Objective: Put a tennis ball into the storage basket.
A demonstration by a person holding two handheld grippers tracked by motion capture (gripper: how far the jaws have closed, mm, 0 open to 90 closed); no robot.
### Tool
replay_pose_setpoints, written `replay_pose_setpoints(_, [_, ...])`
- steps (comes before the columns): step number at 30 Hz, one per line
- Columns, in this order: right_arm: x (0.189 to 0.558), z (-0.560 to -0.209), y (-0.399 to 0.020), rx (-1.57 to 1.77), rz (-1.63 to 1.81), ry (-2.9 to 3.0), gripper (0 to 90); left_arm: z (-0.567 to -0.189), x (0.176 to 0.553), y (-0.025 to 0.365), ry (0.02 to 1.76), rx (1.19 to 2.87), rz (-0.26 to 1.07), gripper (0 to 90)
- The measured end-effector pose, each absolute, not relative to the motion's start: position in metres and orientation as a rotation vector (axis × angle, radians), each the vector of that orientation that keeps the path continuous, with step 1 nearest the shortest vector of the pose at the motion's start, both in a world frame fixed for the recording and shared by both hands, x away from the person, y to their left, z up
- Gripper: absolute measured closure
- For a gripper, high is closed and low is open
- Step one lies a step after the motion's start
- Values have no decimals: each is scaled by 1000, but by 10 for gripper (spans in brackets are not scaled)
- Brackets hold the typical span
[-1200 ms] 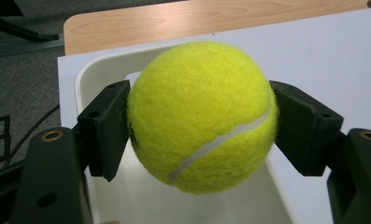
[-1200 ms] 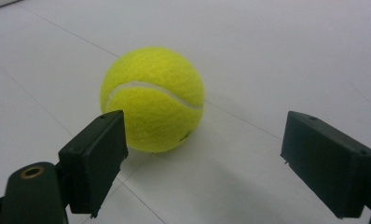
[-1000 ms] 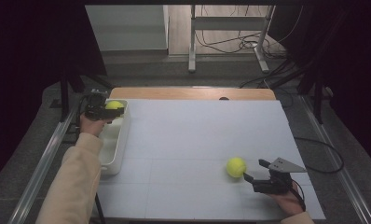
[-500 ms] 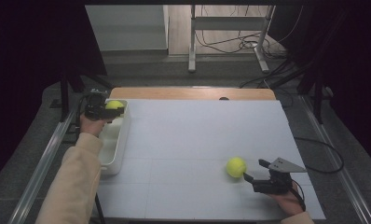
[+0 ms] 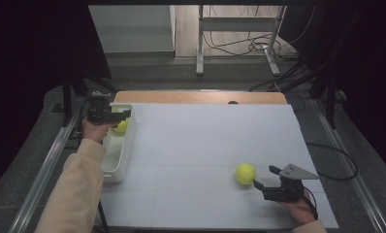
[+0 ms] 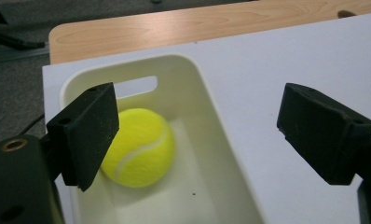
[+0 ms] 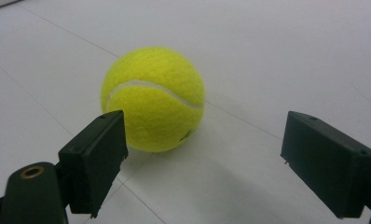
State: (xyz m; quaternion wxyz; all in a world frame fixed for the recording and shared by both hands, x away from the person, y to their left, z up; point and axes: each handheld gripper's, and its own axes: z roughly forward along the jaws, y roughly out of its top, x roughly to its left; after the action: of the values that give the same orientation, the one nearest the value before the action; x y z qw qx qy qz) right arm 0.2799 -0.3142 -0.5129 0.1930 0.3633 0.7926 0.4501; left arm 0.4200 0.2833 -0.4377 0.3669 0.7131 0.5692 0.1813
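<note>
Nearest the person, at the right front of the white surface (image 5: 205,141), the right tool (image 5: 265,178) rests low with its jaws spread wide and nothing between them. Just beyond its tips sits a yellow tennis ball (image 5: 246,173), alone on the bare sheet; in the right gripper view the same ball (image 7: 153,99) lies a little left of the midline between the jaws, close to the left one but apart from both.

Such a ball is probably light, with a springy rubber shell under a fuzzy felt cover, so it should give slightly under pressure and the felt should offer good grip. Its weakness is that it rolls freely on the smooth sheet, and a nudge from one jaw alone could send it away. The best hold looks to be across its widest girth, jaws level with the middle, closing evenly from both sides. Pinching above or below the middle would likely squeeze it out.

Farther off, at the left edge of the surface, a white plastic bin (image 5: 114,162) stands lengthwise. The left tool (image 5: 123,115) hovers over its far end, jaws spread and empty. Below it a second tennis ball (image 5: 121,127) lies on the bin's floor near the handle slot (image 6: 135,87), against the left wall as the left gripper view shows it.
</note>
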Motion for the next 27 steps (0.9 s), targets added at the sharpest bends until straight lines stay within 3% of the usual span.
replay_pose_setpoints(27, [280,-511,-316,1041,1270,2197,147,-418,382,251,1222,1770,438,139])
